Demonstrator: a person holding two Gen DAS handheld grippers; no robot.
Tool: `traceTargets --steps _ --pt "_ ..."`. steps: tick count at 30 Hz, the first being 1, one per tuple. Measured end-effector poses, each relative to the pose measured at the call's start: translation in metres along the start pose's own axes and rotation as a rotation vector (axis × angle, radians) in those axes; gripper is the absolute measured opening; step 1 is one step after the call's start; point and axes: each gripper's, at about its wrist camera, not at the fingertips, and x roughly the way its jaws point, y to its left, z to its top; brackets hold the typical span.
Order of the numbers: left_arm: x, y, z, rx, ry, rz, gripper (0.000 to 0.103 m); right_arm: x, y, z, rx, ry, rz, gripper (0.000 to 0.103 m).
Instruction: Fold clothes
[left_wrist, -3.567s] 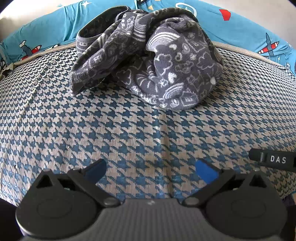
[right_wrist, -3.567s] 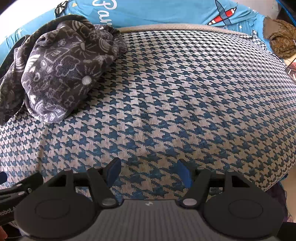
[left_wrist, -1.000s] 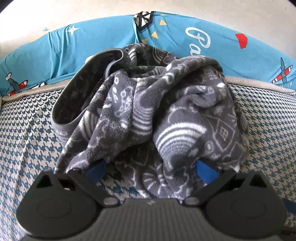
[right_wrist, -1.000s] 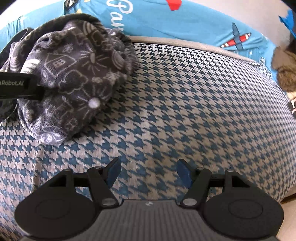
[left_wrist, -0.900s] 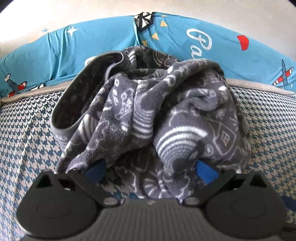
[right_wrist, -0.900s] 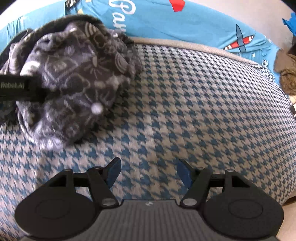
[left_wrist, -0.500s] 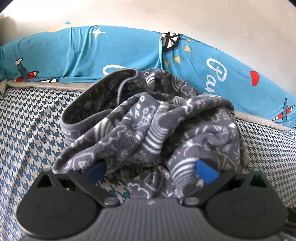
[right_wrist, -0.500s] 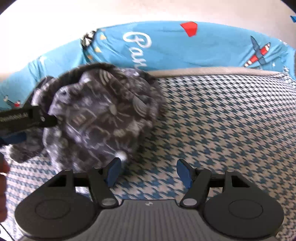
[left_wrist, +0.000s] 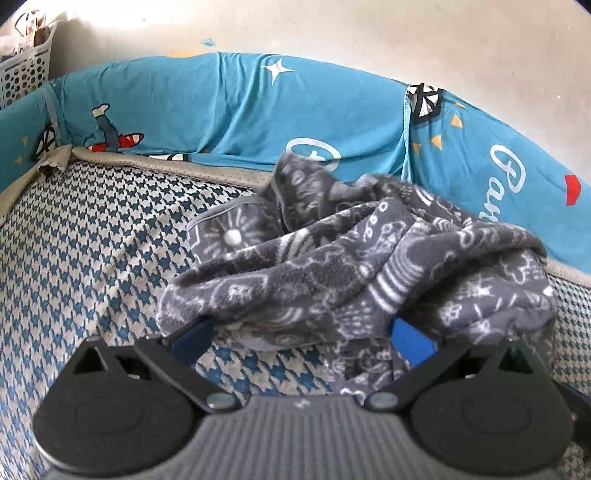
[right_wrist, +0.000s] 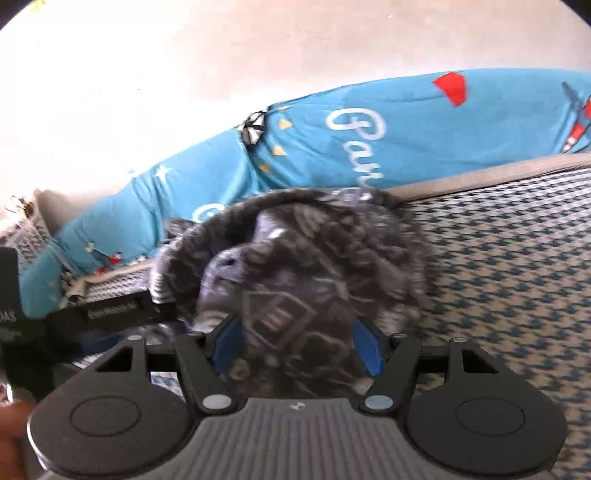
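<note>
A grey fleece garment (left_wrist: 354, 266) with white doodle print lies crumpled on the blue-and-beige houndstooth bed cover (left_wrist: 85, 258). My left gripper (left_wrist: 301, 339) is at its near edge, jaws wide open. The fabric drapes over both blue pads (left_wrist: 412, 341) and is not pinched. In the right wrist view the same garment (right_wrist: 314, 266) is blurred and fills the gap of my right gripper (right_wrist: 295, 345), whose jaws stand open around the bulk. One of the left gripper's black fingers (right_wrist: 110, 312) reaches into the garment from the left.
A long bright-blue cushion (left_wrist: 240, 110) with cartoon planes and lettering runs along the pale wall behind the garment. A white perforated basket (left_wrist: 22, 70) stands at the far left. A hand (right_wrist: 11, 435) shows at the bottom left. Bare bed cover (right_wrist: 517, 277) stretches to the right.
Both grippers closed in on the garment. The right one swung left from bare bed cover until the garment sat between its fingers. The left one shifted leftwards, putting the garment right of centre.
</note>
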Motion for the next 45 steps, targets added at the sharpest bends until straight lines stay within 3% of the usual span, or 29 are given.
traceTargets --steps 6,14,16,19,21,22,25,26,28,36,41,45 --pt "0.006 0.01 -0.001 -0.026 0.02 -0.003 0.103 0.029 0.008 -0.01 -0.054 0.01 -0.099 0.064" --pt "0.004 0.029 -0.004 -0.057 0.002 -0.016 0.103 0.011 0.006 -0.014 -0.129 -0.087 -0.088 0.015" --pt "0.002 0.031 -0.005 -0.049 -0.01 -0.009 0.103 0.004 0.003 -0.013 -0.132 -0.123 -0.131 0.01" --pt "0.004 0.039 -0.003 -0.05 -0.026 0.062 0.103 -0.001 -0.012 -0.007 -0.099 -0.15 -0.27 0.003" --pt "0.009 0.05 -0.001 -0.08 -0.019 0.1 0.103 0.001 -0.031 -0.003 -0.045 -0.122 -0.394 0.003" --pt "0.01 0.057 0.0 -0.101 -0.018 0.102 0.103 0.0 -0.044 -0.001 0.012 -0.105 -0.417 0.006" --pt "0.01 0.067 0.0 -0.124 -0.032 0.078 0.103 -0.012 -0.068 0.007 0.124 -0.122 -0.311 0.013" --pt "0.01 0.068 0.0 -0.116 -0.043 0.078 0.103 -0.017 -0.066 0.009 0.112 -0.15 -0.282 0.025" --pt "0.011 0.068 0.0 -0.115 -0.063 0.077 0.103 -0.024 -0.058 0.012 0.073 -0.206 -0.241 0.039" --pt "0.023 0.068 0.002 -0.188 -0.056 0.066 0.103 -0.017 -0.015 0.022 -0.007 -0.256 -0.079 0.047" --pt "0.04 0.055 -0.007 -0.09 0.037 0.088 0.103 -0.002 0.01 0.028 -0.057 -0.305 0.019 0.051" --pt "0.046 0.052 -0.013 -0.062 0.065 0.087 0.103 0.017 0.024 0.03 -0.122 -0.287 0.011 0.054"
